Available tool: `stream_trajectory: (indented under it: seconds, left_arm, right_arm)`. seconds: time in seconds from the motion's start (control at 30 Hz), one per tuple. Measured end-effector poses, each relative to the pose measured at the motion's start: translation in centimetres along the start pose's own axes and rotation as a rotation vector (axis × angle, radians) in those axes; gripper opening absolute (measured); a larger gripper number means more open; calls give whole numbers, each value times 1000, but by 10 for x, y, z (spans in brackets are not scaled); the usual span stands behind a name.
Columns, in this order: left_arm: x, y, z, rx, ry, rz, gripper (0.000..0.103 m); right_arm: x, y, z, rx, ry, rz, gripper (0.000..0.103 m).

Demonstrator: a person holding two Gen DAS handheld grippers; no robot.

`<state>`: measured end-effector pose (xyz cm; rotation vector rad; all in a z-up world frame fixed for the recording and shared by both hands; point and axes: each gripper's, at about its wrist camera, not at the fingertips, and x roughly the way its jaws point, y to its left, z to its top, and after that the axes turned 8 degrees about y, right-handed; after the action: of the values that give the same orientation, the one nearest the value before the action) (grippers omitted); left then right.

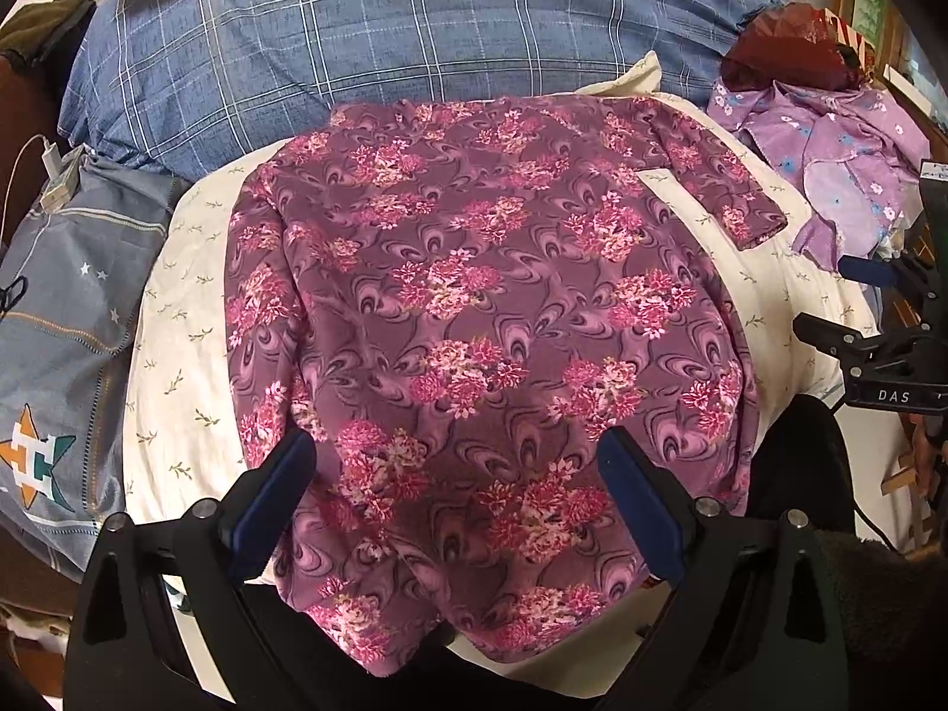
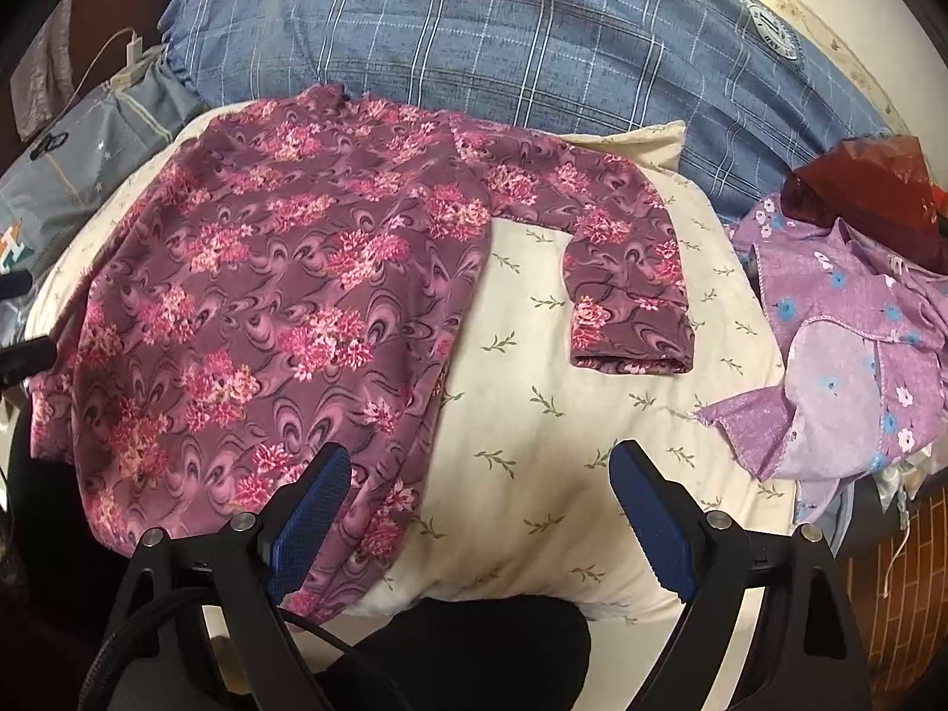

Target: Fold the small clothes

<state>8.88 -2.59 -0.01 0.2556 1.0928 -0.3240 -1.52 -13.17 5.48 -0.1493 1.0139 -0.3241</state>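
Two hand-held grippers were in view, both with jaws spread wide and nothing between the blue pads. The left gripper hovered over the near hem of a purple floral long-sleeved top, its fingers straddling the fabric without visibly pinching it; whether the pads touched the cloth could not be determined. The right gripper hung over bare pillow surface just right of the top's near edge, its left pad overlapping the garment's hem in the picture, contact unclear.

The top lay spread flat on a cream pillow with a small leaf print, its near hem drooping over the pillow's near edge. The right sleeve extended from the shoulder, bent down and ended in a cuff resting on the pillow, apart from the body of the garment. The left sleeve was not clearly distinguishable.

To the right of the pillow lay a crumpled lilac garment with small blue and white flowers, and behind it a dark red plastic bag. To the left lay a grey-blue pillow with star motifs, with a white charger and cable beyond it. Farthest back, a blue plaid duvet with round crests bordered the far edge of the cream pillow.
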Motion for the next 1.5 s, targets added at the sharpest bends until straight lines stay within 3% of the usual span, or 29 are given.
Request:
stream_trajectory:
  seconds: [0.4,0.83,1.03,1.17,1.3,1.37,1.43,1.47,1.5]
  left_arm:
    - [-1,-5,-10,60,-31,46,97]
    - [2,8,-6,17,-17,46,97]
    - [-2,71,3,-167,2,80,97]
    - [15,111,-8,-338,79,-5,97]
    - [44,118,-23,-403,183,-70,97]
    - [61,111,-27,-395,235,-85,97]
    - [77,102,-27,-384,273,-65,96]
    - [83,99,-27,-382,271,-45,92]
    - [86,98,-26,-384,266,-22,76]
  right_arm:
    - [-4,8,1,-38,-2,-46,90]
    - [-4,2,-1,6,-15,-17,90]
    - [15,-29,1,143,10,82,89]
    - [34,-25,6,154,26,213,89]
    - [67,-12,14,136,70,254,88]
    - [85,-10,17,150,94,305,82]
    - [106,-9,19,168,124,345,57]
    - [113,-10,18,179,132,360,54]
    - [113,-14,17,192,86,370,37]
